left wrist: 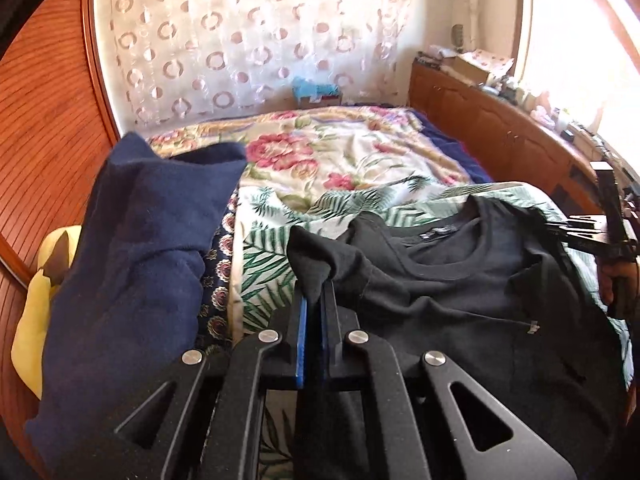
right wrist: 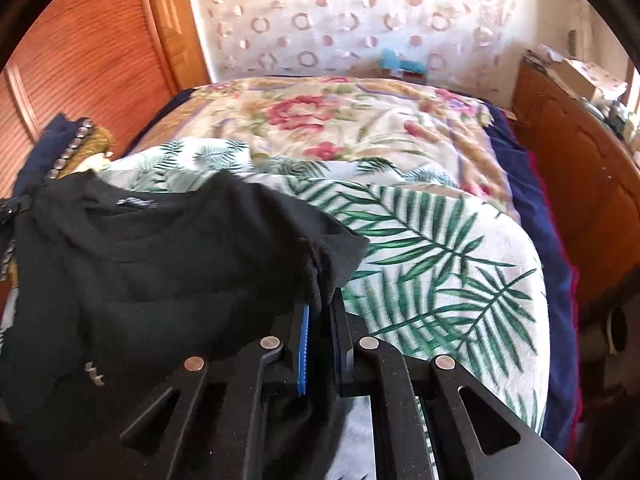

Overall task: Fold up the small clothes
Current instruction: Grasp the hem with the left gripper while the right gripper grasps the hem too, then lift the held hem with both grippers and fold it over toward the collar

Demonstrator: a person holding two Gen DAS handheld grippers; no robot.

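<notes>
Daylight is pouring in from the window (left wrist: pixel 580 60) at upper right, blowing out to white glare. Fisheye distortion is bending the frame edges, dark corners are vignetting, and the leaf-print sheet (right wrist: pixel 440 240) is smearing slightly.

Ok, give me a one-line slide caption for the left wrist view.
Left gripper shut on one shoulder of a black crew-neck T-shirt on a palm-leaf print bedspread.

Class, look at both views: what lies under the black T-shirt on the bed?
Under the black T-shirt a palm-leaf sheet shows around its edges, spread over a floral bedspread. Whatever lies directly beneath the shirt's middle is covered.
</notes>
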